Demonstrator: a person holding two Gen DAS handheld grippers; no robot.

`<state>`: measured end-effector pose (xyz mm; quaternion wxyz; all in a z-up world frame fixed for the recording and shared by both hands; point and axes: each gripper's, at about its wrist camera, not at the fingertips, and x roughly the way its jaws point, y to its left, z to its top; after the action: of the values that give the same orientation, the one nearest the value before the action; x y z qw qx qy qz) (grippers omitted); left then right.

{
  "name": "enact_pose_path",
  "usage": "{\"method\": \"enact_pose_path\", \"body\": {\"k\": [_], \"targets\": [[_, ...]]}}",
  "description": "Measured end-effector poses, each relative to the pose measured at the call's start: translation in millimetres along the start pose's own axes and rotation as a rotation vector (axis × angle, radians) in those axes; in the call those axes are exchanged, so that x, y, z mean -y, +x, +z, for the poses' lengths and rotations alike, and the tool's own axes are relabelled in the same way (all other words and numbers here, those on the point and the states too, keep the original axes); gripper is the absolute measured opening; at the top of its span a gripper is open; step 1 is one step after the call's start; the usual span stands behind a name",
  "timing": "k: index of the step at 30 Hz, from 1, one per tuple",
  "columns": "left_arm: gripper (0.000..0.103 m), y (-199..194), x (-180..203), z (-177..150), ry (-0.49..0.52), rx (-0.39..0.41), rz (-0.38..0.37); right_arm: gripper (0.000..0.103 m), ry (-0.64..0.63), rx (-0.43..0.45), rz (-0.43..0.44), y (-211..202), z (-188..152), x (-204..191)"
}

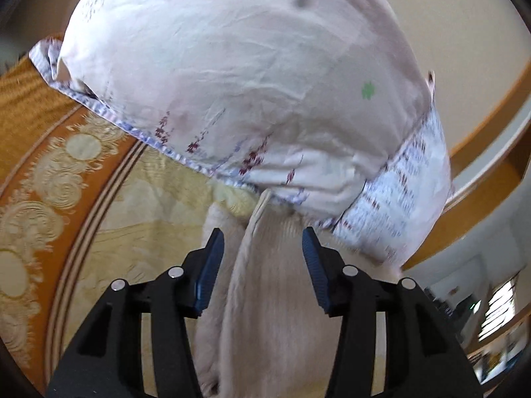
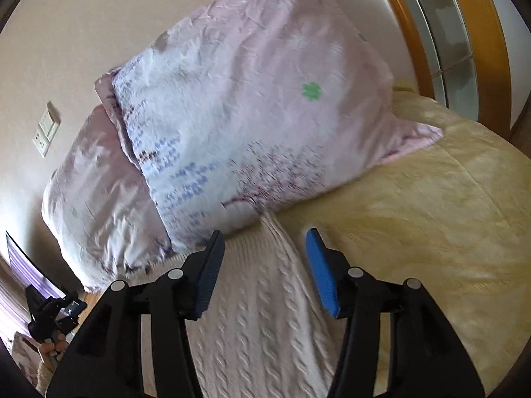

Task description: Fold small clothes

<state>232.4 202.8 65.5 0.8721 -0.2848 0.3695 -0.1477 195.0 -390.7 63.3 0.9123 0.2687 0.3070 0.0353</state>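
A pale pink cable-knit garment (image 2: pixel 259 305) lies on the yellow bedspread (image 2: pixel 415 225), its far end against a pillow. My right gripper (image 2: pixel 264 242) is open, its blue pads on either side of the knit, just above it. In the left wrist view the same pale knit (image 1: pixel 268 282) runs in a folded ridge between the pads of my left gripper (image 1: pixel 264 242), which is open and holds nothing. My left gripper also shows small at the lower left of the right wrist view (image 2: pixel 54 311).
Two pink floral pillows (image 2: pixel 265 109) lean against the wall at the head of the bed, close ahead of both grippers (image 1: pixel 232 83). An orange patterned border (image 1: pixel 49 172) of the bedspread runs left. A wooden frame (image 2: pixel 491 33) stands to the right.
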Motion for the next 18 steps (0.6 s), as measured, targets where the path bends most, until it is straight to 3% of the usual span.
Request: {"method": "enact_pose_path", "body": {"k": [7, 15, 17, 18], "targets": [[0.048, -3.4, 12.3, -33.0, 0.150, -0.048, 0.092, 0.047, -0.118, -0.104, -0.053, 4.5, -24.5, 2.8], [0.046, 11.1, 14.9, -54.4, 0.200, -0.100, 0.129, 0.047, -0.187, -0.178, -0.099, 18.3, -43.0, 4.4], [0.037, 14.4, 14.4, -57.4, 0.200, -0.113, 0.127, 0.043, -0.198, -0.197, -0.103, 22.5, -47.1, 4.9], [0.035, 16.3, 14.1, -59.2, 0.201, -0.122, 0.126, 0.034, -0.204, -0.201, -0.105, 23.6, -48.4, 5.1]]}}
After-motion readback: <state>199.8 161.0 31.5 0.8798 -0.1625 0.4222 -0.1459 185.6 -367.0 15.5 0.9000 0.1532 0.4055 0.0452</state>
